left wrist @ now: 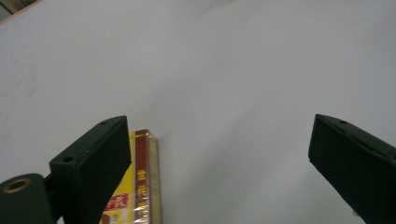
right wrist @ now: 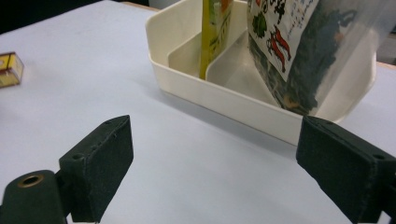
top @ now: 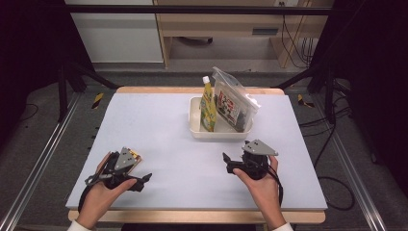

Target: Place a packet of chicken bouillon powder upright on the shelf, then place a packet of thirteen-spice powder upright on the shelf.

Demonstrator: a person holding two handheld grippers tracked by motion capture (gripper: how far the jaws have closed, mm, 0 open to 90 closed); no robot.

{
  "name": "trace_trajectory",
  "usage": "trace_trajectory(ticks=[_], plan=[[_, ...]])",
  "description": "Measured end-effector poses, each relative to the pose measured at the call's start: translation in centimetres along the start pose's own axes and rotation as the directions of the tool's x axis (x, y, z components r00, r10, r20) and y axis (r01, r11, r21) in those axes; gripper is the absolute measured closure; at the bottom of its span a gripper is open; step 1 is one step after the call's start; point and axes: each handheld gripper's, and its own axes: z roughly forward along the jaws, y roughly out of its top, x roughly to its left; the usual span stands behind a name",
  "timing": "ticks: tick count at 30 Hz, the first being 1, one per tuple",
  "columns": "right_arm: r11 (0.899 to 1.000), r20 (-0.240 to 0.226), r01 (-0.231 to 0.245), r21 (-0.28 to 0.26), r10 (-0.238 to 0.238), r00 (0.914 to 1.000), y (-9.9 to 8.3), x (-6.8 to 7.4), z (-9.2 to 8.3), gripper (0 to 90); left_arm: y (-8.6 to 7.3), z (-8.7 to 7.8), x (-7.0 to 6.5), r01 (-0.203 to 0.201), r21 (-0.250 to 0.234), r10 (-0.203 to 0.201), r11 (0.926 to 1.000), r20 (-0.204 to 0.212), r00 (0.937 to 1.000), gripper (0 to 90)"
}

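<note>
Two packs already stand in the white tray [top: 195,129] near the table's far edge, while the small box [left wrist: 140,186] lies beside the wide-apart left tongs [left wrist: 219,158], near the front-left corner, apparently left; the right tongs [right wrist: 219,163] are apart, empty.

A white tray [top: 195,126] sits on the table. A yellow squeeze pouch [top: 208,108] and a clear bag of dark food [top: 233,101] stand up inside it. A small yellow-and-red box [left wrist: 140,186] lies flat, well apart.
</note>
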Motion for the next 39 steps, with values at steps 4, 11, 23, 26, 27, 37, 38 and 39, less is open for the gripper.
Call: trace_trajectory(ticks=[4,11,23,26,27,37,38,39], plan=[[1.000,-0.008,-0.005,-0.002,0.004,1.0000,-0.5,-0.4,-0.4,13.0,2.0,-0.3,1.6,0.024,0.128,-0.024,0.9914,0.002,0.9997,5.5],[0.999,-0.008,0.016,0.034,-0.016,0.9998,-1.3,-1.1,-0.3,14.3,2.6,-0.3,3.9,0.078,0.323,-0.074,0.9432,-0.025,0.9970,7.4],[0.997,0.004,-0.022,0.073,0.021,0.9998,-1.9,-1.8,0.3,15.1,-2.0,0.5,7.0,0.191,0.469,-0.203,0.8624,-0.026,0.9789,10.5],[0.997,-0.002,-0.012,0.079,0.012,0.9999,-2.0,-1.5,0.5,15.1,-2.9,0.9,7.2,0.205,0.482,-0.232,0.8518,-0.004,0.9727,13.2],[0.996,-0.002,-0.012,0.083,0.012,0.9999,-2.0,-1.4,0.5,15.1,-3.1,1.0,7.1,0.207,0.482,-0.234,0.8512,-0.004,0.9722,13.3],[0.995,-0.013,0.000,0.095,0.001,0.9999,-2.1,-1.3,0.6,15.0,-3.5,2.0,6.6,0.189,0.499,-0.224,0.8458,0.012,0.9744,22.8],[0.995,-0.014,0.002,0.096,0.000,0.9999,-2.1,-1.3,0.6,15.0,-3.4,2.0,6.6,0.182,0.503,-0.220,0.8448,0.017,0.9754,24.1],[0.995,-0.016,0.004,0.096,-0.002,0.9999,-2.1,-1.3,0.6,15.0,-3.4,2.1,6.5,0.181,0.506,-0.221,0.8431,0.019,0.9751,26.1]])
